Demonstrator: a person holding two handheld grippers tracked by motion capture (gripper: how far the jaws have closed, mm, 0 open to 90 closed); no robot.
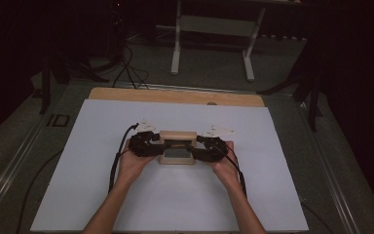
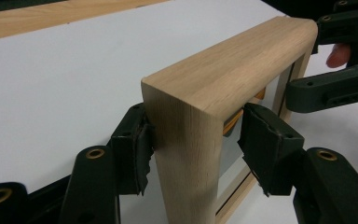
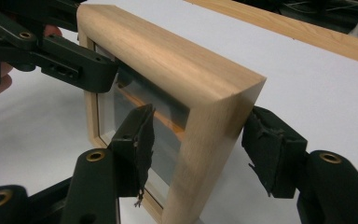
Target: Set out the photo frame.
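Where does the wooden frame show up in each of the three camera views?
High view: wooden frame at the middle, between both grippers.
Left gripper view: centre to upper right, its near corner between the jaws.
Right gripper view: upper left to centre.
Shared landmark: the white sheet beneath it.

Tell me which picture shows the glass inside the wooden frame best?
The right gripper view: the glass pane faces the camera inside the wooden frame. The left gripper view catches a thin sliver; the high view shows a small dark patch.
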